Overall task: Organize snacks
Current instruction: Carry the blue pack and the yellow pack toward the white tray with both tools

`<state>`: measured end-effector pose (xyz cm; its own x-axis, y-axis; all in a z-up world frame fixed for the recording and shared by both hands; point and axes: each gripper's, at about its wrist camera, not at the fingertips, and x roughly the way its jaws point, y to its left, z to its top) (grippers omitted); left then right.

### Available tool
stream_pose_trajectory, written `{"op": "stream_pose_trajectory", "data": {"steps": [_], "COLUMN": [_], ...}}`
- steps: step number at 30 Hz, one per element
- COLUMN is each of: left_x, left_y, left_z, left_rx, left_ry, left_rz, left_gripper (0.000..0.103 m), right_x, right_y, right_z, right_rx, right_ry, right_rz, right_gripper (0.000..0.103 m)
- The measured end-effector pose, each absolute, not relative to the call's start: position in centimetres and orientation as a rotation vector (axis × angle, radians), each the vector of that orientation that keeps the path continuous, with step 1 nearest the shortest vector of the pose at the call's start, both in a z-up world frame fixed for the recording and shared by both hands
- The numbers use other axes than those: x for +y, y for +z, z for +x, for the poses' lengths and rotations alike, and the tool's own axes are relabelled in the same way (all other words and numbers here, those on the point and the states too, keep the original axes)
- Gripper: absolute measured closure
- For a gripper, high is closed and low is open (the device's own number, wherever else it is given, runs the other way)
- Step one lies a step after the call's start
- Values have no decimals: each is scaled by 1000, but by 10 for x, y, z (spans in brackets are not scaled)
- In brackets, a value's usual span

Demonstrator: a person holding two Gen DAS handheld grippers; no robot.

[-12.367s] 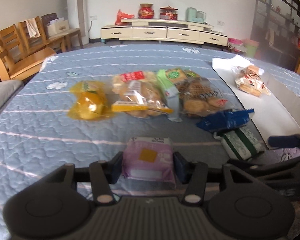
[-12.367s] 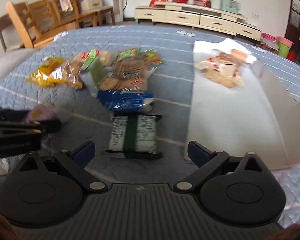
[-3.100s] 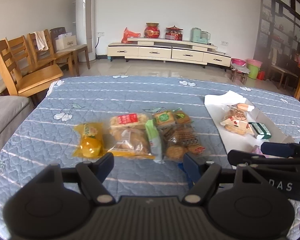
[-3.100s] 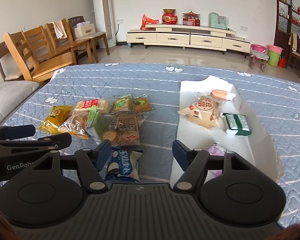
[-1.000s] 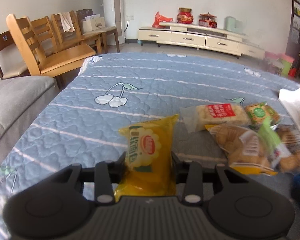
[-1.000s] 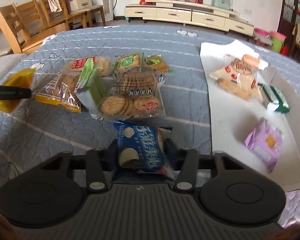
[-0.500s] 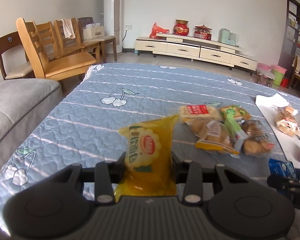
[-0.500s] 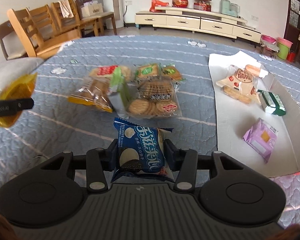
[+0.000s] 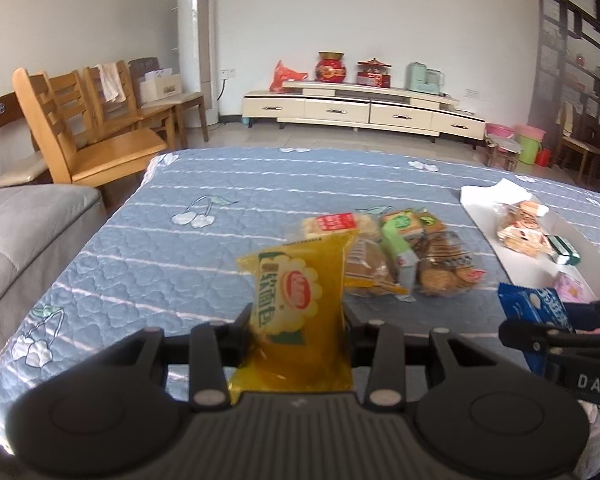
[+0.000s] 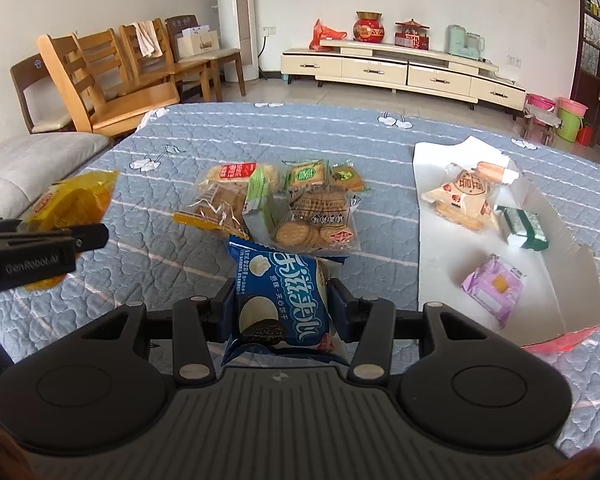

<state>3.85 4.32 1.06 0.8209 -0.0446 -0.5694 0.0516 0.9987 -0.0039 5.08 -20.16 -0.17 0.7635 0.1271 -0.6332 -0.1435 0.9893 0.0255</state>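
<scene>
Two packets lifted clear of the blue quilted bedspread (image 10: 380, 144); yellow soft-bread packet (image 9: 300, 304) clamped upright in left gripper (image 9: 298, 320); blue sandwich-biscuit packet (image 10: 284, 300) pinched in right gripper (image 10: 282, 308); loose heap of biscuit packs (image 10: 284, 208) lying mid-quilt; purple packet (image 10: 492, 288), green-and-white packet (image 10: 524, 228) and a red-printed bag (image 10: 464, 196) resting inside white cardboard tray (image 10: 436, 248) at right.

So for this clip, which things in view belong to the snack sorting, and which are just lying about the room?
Part of the job:
- yellow packet, held in the left gripper
- blue biscuit packet, held in the right gripper
- snack pile on the quilt
- white box holding the purple packet, green packet and red-and-white bag

Just lying about:
- wooden chairs
- TV cabinet
- red jar
- buckets
</scene>
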Motion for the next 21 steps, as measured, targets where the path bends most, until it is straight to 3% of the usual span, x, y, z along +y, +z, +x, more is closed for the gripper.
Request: {"op": "stream_pose_trajectory", "data": {"steps": [21], "left_x": [15], "left_y": [17], "left_z": [27], "left_rx": [590], "left_ry": [-88], "left_rz": [40], "left_gripper": [63], "right_x": [-222], "right_y": [5], "right_z": [30], "right_rx": [641], "right_ry": [120], "right_rz": [-5], "right_gripper": [44]}}
